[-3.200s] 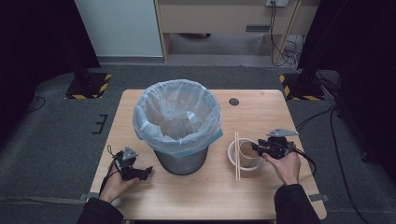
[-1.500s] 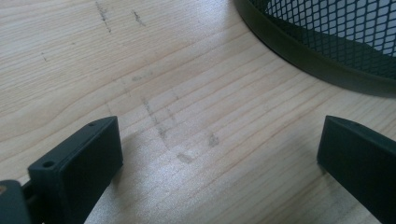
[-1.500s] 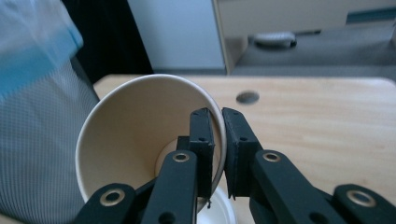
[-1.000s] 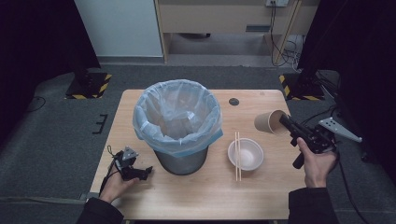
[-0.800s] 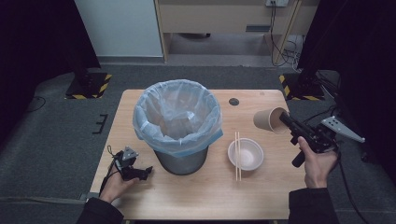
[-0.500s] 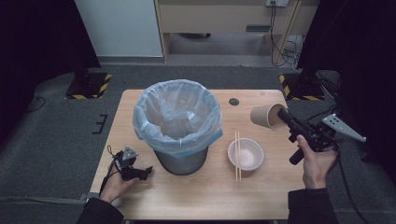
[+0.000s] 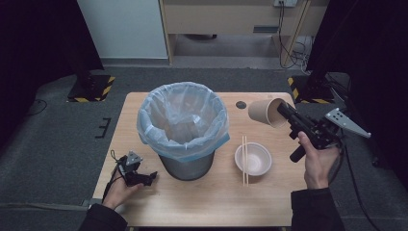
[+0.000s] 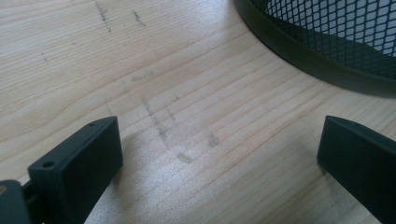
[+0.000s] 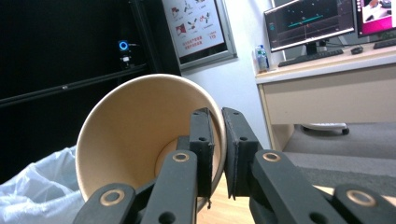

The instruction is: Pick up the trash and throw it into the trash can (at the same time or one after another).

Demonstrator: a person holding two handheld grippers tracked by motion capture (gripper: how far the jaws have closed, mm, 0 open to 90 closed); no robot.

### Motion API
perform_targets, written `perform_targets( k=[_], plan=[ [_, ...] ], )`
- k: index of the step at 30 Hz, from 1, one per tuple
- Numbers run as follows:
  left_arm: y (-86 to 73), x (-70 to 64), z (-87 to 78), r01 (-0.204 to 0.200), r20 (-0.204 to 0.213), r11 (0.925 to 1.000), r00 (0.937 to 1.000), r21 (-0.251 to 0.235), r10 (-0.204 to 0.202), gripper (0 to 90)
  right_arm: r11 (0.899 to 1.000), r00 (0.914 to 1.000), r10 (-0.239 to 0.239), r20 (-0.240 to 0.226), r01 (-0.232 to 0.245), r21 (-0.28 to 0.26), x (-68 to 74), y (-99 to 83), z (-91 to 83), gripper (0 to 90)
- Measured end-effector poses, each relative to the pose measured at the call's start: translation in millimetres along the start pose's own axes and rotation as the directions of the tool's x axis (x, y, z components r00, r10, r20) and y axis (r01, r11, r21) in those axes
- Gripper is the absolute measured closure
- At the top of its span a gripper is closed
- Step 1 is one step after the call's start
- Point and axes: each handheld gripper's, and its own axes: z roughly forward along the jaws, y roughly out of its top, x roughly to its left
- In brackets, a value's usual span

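right gripper (image 7: 284, 111) pinches paper cup (image 7: 263, 112) rim — held above table (image 7: 216, 202).

Bright, evenly lit table (image 7: 216, 202); dark surroundings; soft shadows; slight blur

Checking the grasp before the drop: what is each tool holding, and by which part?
The right tool pinches the paper cup by its rim wall, one jaw inside. The left tool is open, holding nothing.

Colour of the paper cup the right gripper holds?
Tan brown paper cup, clearest in the right gripper view.
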Motion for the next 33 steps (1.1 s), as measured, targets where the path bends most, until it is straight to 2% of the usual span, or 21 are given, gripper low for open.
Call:
perform_targets(
  k=[15,29,33],
  plan=[
    [0.1,-0.2,0.1,0.003,-0.001,1.0,1.0,-0.001,-0.003,0.0,1.0,0.9993,-0.013,-0.036,0.012,-0.019,19.2,16.0,22.4,83.5],
    [0.7,-0.3,0.8,0.002,-0.001,1.0,1.0,0.0,-0.002,0.0,1.0,0.9975,-0.025,-0.066,0.025,-0.004,35.2,22.8,49.0,83.4],
    [0.7,-0.3,0.8,0.002,-0.001,1.0,1.0,-0.001,-0.002,0.0,0.999,0.9959,-0.036,-0.083,0.037,0.002,44.0,26.6,59.5,83.4]
  ],
)
